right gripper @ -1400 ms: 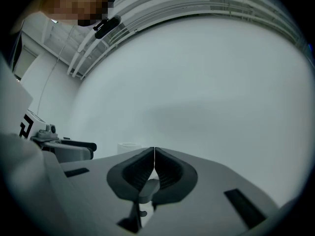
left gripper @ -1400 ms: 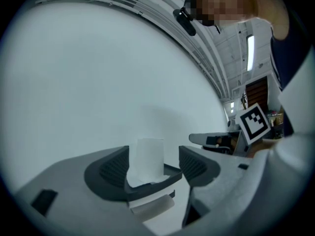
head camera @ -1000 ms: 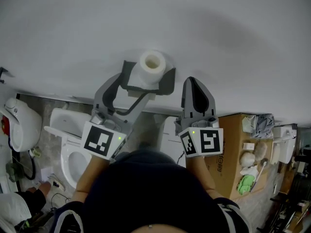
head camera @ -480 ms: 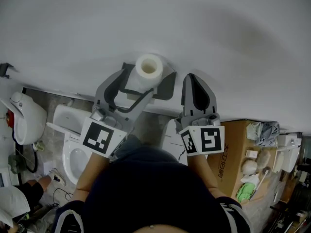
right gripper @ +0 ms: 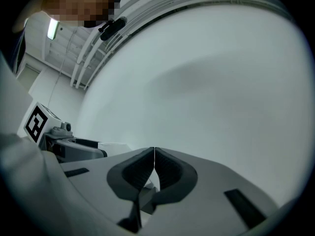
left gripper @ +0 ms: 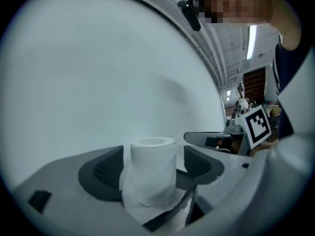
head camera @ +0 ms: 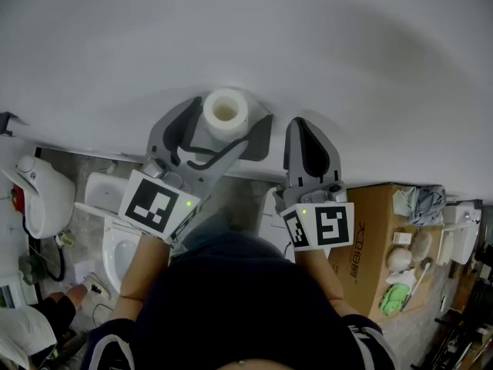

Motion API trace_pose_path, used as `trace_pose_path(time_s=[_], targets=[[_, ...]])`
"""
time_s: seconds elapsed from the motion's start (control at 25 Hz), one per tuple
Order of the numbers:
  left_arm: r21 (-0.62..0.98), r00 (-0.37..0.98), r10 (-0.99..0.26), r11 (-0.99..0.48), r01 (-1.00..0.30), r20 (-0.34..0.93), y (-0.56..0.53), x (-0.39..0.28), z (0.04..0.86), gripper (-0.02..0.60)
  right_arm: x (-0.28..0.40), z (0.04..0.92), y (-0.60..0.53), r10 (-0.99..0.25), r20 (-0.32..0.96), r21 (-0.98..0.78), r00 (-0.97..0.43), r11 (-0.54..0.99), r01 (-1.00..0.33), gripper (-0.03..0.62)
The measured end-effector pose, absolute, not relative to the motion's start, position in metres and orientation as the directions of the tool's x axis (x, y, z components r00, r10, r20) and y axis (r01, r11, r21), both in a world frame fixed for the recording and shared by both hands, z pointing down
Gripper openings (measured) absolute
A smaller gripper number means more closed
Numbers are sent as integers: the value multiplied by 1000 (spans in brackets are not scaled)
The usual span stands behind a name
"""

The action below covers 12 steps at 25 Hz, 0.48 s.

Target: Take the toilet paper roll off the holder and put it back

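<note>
A white toilet paper roll (head camera: pixel 225 114) stands on end on the dark grey holder (head camera: pixel 260 136) against the white wall. My left gripper (head camera: pixel 219 126) reaches round it with its jaws opening. In the left gripper view the roll (left gripper: pixel 152 173) stands between the two dark pads (left gripper: pixel 106 171) with a small gap on each side, and a loose sheet hangs at its base. Just right of the holder, my right gripper (head camera: pixel 310 133) is shut with nothing in it; in the right gripper view its pads (right gripper: pixel 142 168) meet in front of the bare wall.
Below the wall, a white toilet (head camera: pixel 115 233) stands at the lower left, with a white fixture (head camera: pixel 38 195) further left. A cardboard box (head camera: pixel 377 237) with small items beside it is at the lower right. A person's foot (head camera: pixel 81 290) shows at the bottom left.
The left gripper's jaws have spread apart from the roll's sides. Roll, holder and both grippers sit a little further left in the head view.
</note>
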<state>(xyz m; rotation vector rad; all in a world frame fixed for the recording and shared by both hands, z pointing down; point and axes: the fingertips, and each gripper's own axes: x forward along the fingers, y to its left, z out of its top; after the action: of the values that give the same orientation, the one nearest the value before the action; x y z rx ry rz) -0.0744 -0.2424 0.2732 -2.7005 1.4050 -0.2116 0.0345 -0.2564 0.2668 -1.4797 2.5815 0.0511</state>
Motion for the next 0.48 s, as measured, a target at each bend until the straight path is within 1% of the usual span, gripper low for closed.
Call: trace_pose_path(time_s=[0.48], targets=[[-139,627,-750,-658,-740,210,-258,-61,289,365,45,262,-254,-890,-167,-69,-424,440,-895,17]])
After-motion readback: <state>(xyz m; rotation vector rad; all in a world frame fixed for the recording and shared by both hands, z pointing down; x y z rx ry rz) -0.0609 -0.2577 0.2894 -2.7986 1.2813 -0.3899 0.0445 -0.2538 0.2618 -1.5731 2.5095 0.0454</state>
